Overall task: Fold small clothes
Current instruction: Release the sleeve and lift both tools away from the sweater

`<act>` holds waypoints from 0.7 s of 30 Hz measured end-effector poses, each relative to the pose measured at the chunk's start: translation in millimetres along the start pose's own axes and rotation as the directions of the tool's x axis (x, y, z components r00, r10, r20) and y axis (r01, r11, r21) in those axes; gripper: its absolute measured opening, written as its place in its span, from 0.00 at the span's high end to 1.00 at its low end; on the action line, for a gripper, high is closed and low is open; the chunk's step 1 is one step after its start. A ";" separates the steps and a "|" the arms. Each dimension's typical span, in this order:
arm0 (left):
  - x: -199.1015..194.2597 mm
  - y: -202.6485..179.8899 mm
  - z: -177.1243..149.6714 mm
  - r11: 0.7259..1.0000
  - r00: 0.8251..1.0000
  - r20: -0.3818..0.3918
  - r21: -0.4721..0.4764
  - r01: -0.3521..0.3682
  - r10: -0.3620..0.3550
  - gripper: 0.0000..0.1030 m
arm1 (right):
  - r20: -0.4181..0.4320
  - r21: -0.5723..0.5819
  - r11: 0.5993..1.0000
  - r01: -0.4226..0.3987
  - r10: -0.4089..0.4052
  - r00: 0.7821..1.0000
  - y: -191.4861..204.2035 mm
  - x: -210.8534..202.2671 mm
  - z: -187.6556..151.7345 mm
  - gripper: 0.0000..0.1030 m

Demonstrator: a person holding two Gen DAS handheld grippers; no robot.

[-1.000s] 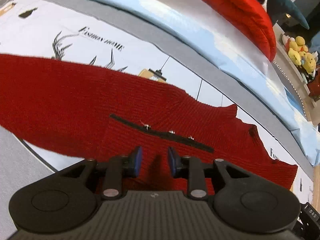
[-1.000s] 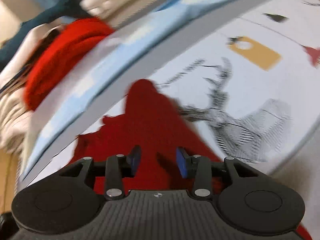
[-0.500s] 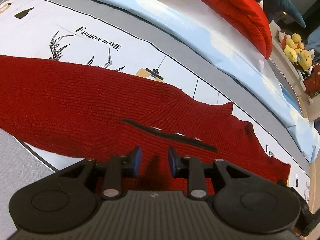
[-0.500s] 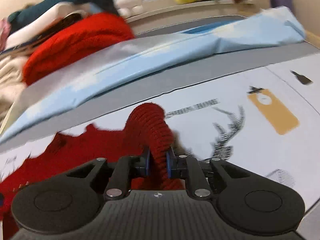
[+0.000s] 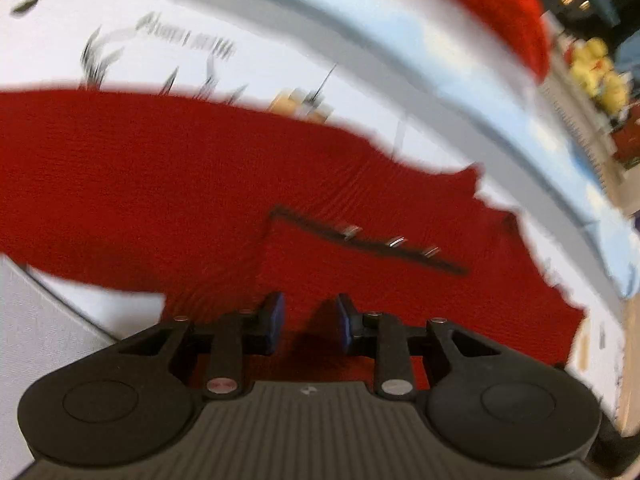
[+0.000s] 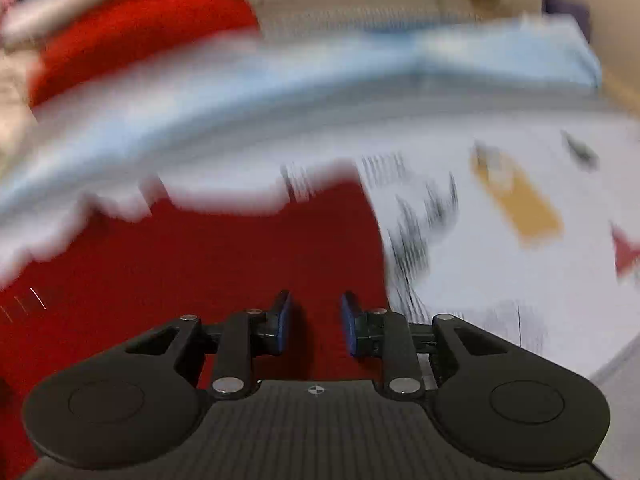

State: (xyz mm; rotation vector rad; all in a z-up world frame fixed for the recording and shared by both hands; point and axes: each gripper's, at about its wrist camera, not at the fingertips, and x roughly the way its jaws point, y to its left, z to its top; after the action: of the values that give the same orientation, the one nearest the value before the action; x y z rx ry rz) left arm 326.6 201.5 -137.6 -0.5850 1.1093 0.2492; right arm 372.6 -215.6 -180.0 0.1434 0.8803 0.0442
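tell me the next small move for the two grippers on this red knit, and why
Probably lower the left gripper a little and close it on the red knit garment. Its jaws, just closing slightly, stand apart over the fabric near the black button strip with nothing pinched. The right gripper, jaws just reopened, also holds nothing, so a new fold needs a fresh grip.
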 end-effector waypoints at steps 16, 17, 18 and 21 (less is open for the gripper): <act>-55.4 -11.8 4.0 0.992 0.989 0.144 0.119 -0.039 0.022 0.72 | 0.017 0.037 0.999 -0.030 0.030 0.999 34.1 -103.1 14.5 0.56; -59.3 -13.9 3.4 0.989 0.987 0.159 0.138 -0.055 0.033 0.72 | 0.056 0.034 0.998 -0.045 0.043 0.998 41.9 -122.7 17.2 0.48; -62.6 -15.7 2.5 0.983 0.983 0.175 0.163 -0.082 0.053 0.71 | 0.084 0.028 0.997 -0.065 0.063 0.994 48.8 -135.2 18.9 0.46; -68.0 -18.5 -0.9 0.968 0.975 0.204 0.210 -0.137 0.094 0.71 | 0.139 -0.005 0.994 -0.111 0.111 0.984 62.1 -157.0 12.9 0.40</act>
State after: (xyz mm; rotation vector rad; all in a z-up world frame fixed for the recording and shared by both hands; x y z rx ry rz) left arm 304.9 192.3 -71.2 -0.2894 0.9687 0.2724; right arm 283.8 -170.8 -42.9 0.1957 0.7320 0.1359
